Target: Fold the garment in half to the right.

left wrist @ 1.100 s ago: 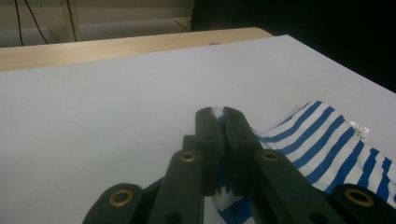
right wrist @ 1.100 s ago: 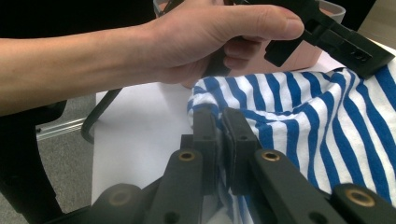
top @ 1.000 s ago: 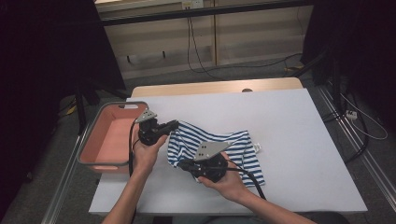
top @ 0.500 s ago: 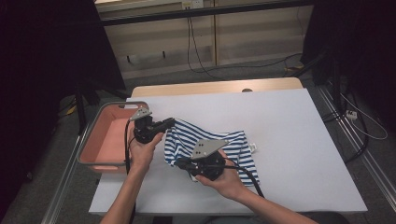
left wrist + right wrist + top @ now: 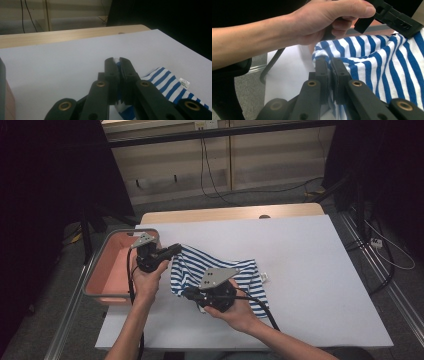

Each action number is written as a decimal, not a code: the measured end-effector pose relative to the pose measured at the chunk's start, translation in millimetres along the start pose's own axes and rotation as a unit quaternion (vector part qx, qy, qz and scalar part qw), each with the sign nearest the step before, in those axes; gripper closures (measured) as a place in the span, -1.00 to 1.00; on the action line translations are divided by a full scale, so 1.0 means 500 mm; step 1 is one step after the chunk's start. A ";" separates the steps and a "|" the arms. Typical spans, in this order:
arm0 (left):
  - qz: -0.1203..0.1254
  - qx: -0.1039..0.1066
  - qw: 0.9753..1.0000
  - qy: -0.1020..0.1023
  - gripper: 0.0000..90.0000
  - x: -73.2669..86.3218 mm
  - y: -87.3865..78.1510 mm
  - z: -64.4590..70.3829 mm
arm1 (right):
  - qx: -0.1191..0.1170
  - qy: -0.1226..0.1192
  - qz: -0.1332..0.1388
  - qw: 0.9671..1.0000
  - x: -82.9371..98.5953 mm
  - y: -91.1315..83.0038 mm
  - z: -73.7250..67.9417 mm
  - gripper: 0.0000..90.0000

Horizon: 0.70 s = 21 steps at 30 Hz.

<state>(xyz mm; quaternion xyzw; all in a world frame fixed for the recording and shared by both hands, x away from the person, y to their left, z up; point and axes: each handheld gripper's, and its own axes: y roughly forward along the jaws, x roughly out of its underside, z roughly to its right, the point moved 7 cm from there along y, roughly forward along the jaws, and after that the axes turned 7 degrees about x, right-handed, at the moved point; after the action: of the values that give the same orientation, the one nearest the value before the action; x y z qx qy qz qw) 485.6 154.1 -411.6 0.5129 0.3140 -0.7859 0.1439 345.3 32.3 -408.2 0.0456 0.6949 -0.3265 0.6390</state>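
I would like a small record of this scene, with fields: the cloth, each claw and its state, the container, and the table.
cloth: blue and white striped garment, bunched on the table, a small white tag at its right edge
left claw: shut on an edge of the striped garment, cloth pinched between the jaws
right claw: shut on a fold of the striped garment
container: pink tray at the table's left edge, beside the left hand
table: white top, wooden strip along the far edge
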 end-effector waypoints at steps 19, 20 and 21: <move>0.018 -0.010 1.000 -0.003 0.91 -0.025 -0.039 -0.020 | -0.010 -0.002 0.013 1.000 -0.034 0.029 -0.013 0.90; 0.020 -0.010 1.000 -0.002 0.91 -0.027 -0.041 -0.022 | -0.011 -0.002 0.014 1.000 -0.037 0.030 -0.014 0.90; 0.017 -0.011 1.000 -0.002 0.91 -0.027 -0.043 -0.023 | -0.011 -0.003 0.014 1.000 -0.039 0.032 -0.014 0.90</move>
<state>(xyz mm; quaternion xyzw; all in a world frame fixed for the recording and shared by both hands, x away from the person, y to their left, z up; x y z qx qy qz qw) 488.2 176.5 -395.2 0.5153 0.3136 -0.7806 0.1636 350.7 55.3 -396.9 0.0477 0.6962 -0.3097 0.6459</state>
